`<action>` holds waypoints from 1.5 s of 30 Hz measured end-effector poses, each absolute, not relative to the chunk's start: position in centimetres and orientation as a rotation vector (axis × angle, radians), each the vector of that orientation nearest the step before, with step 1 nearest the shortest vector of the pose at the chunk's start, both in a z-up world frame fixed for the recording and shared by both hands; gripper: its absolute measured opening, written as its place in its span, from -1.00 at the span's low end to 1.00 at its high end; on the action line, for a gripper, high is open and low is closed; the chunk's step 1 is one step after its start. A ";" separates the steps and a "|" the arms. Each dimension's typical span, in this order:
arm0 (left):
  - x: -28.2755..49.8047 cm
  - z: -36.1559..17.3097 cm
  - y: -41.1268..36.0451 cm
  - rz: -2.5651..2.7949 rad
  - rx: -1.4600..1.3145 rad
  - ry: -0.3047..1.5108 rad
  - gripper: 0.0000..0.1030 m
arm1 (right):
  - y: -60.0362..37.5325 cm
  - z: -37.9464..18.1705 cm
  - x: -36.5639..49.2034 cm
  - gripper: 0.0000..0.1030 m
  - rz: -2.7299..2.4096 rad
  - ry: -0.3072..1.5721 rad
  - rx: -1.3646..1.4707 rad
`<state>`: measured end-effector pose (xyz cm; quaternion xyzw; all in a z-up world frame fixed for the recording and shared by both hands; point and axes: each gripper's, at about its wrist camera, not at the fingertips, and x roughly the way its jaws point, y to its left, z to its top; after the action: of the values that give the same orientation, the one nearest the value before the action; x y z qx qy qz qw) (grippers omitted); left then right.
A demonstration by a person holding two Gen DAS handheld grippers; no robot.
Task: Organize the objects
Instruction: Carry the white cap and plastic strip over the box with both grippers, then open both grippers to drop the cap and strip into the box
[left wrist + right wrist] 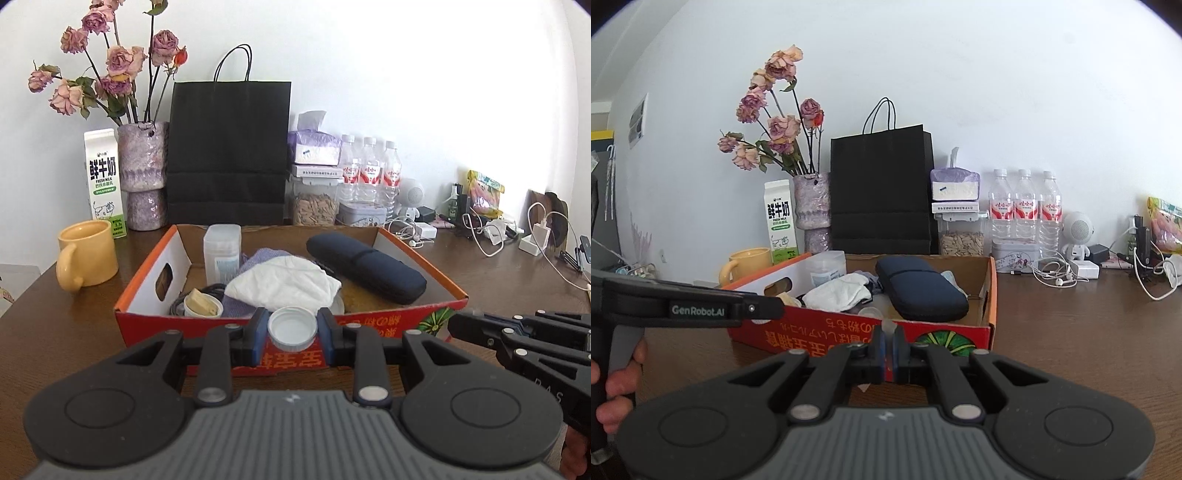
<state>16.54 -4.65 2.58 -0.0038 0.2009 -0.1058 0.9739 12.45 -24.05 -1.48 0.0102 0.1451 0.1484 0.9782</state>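
Note:
My left gripper [292,330] is shut on a white plastic lid [292,328], held just in front of the near wall of a red cardboard box [388,321]. In the box lie a white cloth [284,282], a dark blue case [365,267], a clear plastic container [221,251] and a small cup [203,306]. My right gripper [888,338] is shut on a small clear piece [888,326] in front of the same box [991,295]. The blue case [919,288] and white cloth [838,293] also show in the right wrist view.
A yellow mug [86,256], milk carton [103,177], vase of dried roses [144,173], black paper bag [229,155], tissue pack, seed jar, three water bottles [369,173] and tangled cables [491,232] stand behind the box on the brown table [498,280].

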 end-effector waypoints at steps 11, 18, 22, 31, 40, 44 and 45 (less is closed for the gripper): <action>18.9 4.7 -2.7 -0.172 -0.022 0.344 -0.42 | -21.0 0.9 15.4 -0.94 0.348 0.234 -0.044; 21.1 5.0 -1.8 -0.151 -0.033 0.329 -0.42 | -18.3 1.9 19.0 -0.94 0.381 0.213 -0.061; 22.7 4.9 -0.8 -0.131 -0.057 0.337 -0.42 | -16.7 2.1 21.1 -0.94 0.394 0.208 -0.068; 26.4 4.6 0.4 -0.090 -0.096 0.328 -0.42 | -14.6 1.5 25.1 -0.94 0.387 0.214 -0.047; 26.7 3.5 0.0 -0.089 -0.060 0.343 -0.38 | -14.6 0.3 26.2 -0.85 0.370 0.253 -0.067; 26.1 3.4 0.0 -0.065 -0.047 0.317 0.72 | -14.9 0.1 26.0 -0.50 0.346 0.273 -0.086; 25.8 3.5 0.0 -0.056 -0.041 0.300 0.88 | -15.0 0.1 26.0 -0.34 0.335 0.282 -0.088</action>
<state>25.83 0.00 3.50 -0.0203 0.1495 -0.0278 0.9882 26.01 -15.04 0.10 -0.0437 0.1400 0.1663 0.9751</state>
